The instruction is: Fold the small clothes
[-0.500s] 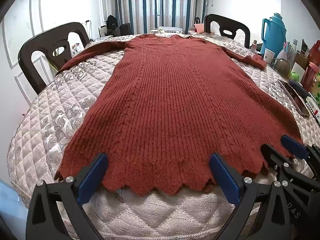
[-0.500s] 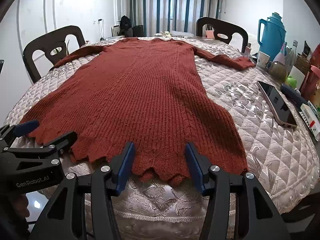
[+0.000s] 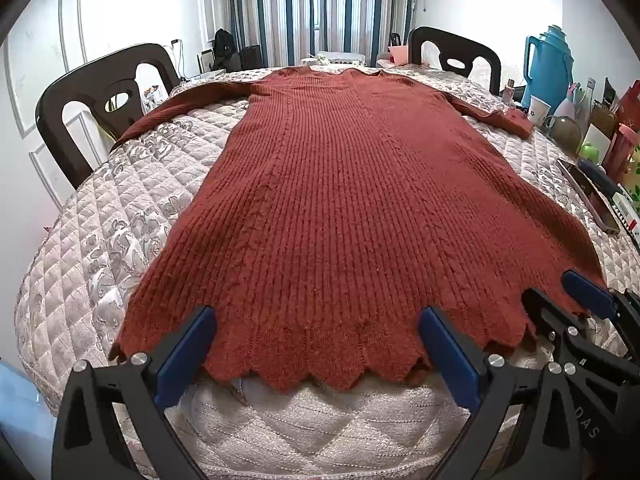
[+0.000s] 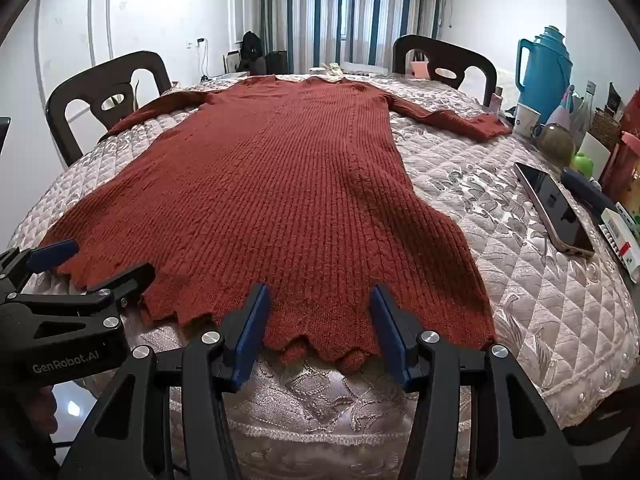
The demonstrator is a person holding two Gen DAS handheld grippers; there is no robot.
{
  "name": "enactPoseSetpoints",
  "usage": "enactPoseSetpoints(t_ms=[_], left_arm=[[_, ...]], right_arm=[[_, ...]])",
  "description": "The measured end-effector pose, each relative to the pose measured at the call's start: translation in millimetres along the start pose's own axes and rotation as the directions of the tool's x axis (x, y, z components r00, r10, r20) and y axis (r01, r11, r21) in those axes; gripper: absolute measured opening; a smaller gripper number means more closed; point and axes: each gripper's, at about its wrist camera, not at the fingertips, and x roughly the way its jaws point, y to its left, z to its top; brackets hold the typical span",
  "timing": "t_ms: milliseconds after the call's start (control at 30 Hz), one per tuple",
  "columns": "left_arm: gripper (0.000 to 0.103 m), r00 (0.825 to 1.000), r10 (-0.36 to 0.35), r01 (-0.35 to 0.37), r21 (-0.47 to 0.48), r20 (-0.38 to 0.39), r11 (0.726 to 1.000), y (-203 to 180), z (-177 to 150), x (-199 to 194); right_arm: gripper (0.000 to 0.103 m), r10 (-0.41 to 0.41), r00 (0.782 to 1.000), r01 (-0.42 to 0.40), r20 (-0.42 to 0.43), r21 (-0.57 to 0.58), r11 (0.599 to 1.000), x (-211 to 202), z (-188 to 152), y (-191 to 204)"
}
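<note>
A rust-red knitted sweater dress (image 3: 340, 200) lies flat on the quilted table, neck at the far end, sleeves spread to both sides. Its zigzag hem (image 3: 320, 368) reaches the near edge. My left gripper (image 3: 316, 320) stands wide open, one finger on either side of the left half of the hem, and its pads do not press on the knit. My right gripper (image 4: 320, 292) is open less wide and straddles the hem (image 4: 320, 344) near the right corner without pinching it. Each gripper also shows in the other's view: right gripper (image 3: 560, 292), left gripper (image 4: 106, 260).
The quilted table cover (image 4: 520, 300) has bare cloth on the right. A phone (image 4: 554, 208), small boxes, cups and a blue thermos jug (image 4: 540, 72) crowd the right edge. Dark chairs (image 3: 100, 100) stand at the far left and the far right.
</note>
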Motion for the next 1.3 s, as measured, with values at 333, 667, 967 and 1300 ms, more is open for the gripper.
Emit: enactPoseSetpoints(t_ms=[333,667,967,1300], left_arm=[[0.103,0.999,-0.053,0.052,-0.043,-0.002,0.998,14,16,-2],[0.103,0.998,-0.034,0.035,-0.001,0.054,0.999,13,55,14],[0.103,0.999,-0.029,0.029,0.011,-0.030,1.000,2,50,41],[0.103,0.999,-0.018,0.019,0.033,-0.031,0.999,0,50,41]], right_arm=[[0.053,0.085,0.995,-0.083,0.059,-0.022,0.996,-12,21,3],[0.053,0.058,0.998,-0.059,0.016,0.003,0.998,26,58,1],[0.053,0.027,0.998,-0.028,-0.055,-0.018,0.999,50,60,2],[0.053,0.030,0.998,-0.030,-0.050,-0.003,1.000,53,56,0]])
